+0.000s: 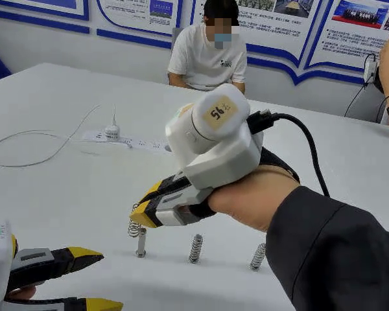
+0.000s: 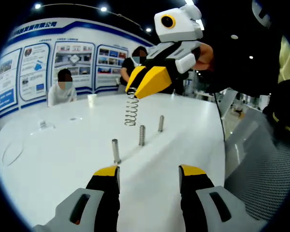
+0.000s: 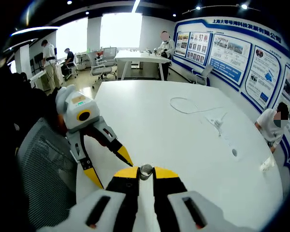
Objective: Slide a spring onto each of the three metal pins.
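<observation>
We're watching the right gripper [image 1: 136, 217], white-bodied with yellow-tipped black jaws, clamped tight on the top of a small coiled metal spring [image 1: 135, 228] that dangles from its tips. The spring's lower end sits just beside the top of the bare metal pin [image 1: 141, 242], the leftmost of three standing in a row on the white table [image 1: 65, 194], and it isn't threaded on. The middle metal pin [image 1: 195, 248] and the right-hand metal pin [image 1: 257, 256] each wear a spring already. Down at the bottom left, the left gripper [image 1: 110, 280] hovers near the row, jaws spread apart and holding nothing. Further back lies a white power strip [image 1: 120, 138] with its cable, and a person in a white T-shirt [image 1: 207, 55] sits at the far edge.
</observation>
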Available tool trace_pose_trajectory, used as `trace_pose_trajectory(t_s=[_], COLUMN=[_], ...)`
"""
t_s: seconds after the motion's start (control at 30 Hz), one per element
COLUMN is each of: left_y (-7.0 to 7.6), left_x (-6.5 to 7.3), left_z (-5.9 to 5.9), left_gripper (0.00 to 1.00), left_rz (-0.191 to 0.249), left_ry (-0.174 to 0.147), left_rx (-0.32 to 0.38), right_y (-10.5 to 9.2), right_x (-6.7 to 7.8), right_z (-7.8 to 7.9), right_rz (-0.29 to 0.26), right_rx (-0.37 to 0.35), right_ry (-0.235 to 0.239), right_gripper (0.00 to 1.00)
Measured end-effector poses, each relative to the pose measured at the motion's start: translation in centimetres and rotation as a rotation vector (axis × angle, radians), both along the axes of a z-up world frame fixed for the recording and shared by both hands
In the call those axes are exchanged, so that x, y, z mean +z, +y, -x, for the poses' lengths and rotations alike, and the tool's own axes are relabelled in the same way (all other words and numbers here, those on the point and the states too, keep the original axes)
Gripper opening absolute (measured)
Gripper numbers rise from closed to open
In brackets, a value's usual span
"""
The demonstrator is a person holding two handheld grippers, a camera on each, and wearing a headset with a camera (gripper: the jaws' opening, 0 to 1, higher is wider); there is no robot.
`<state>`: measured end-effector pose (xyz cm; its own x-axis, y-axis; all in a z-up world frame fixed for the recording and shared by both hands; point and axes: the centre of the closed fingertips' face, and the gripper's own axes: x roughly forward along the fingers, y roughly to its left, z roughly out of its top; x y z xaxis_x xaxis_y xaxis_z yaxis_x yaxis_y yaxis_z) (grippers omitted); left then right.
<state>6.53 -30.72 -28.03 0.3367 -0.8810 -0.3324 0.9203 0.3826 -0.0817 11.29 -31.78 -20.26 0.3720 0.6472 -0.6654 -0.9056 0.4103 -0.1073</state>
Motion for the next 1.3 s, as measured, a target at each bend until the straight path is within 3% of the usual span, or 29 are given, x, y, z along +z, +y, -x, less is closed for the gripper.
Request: trace_pose_trajectory(t_s=[0.3,0.83,1.3], left_y=[0.0,0.2,0.5], left_x=[-0.1,-0.4,-0.8], left_z=[0.0,-0.1,-0.1], left_gripper=[0.51,0.52,0.54], left_rz=[-0.004,-0.004,-0.002], left_ry=[0.004,0.018,0.034], left_rx=[0.0,0.01,0.023], right_y=[-0.1,-1.3,-1.5], right_x=[-0.2,-2.8,-4.7], right_z=[-1.3,-3.6,-4.4], right_rz=[-0.009,0.017,0.026], right_rx=[-0.017,-0.083,-0.108], right_ry=[-0.01,0.025,0.055], right_gripper=[0.12,0.12,0.12])
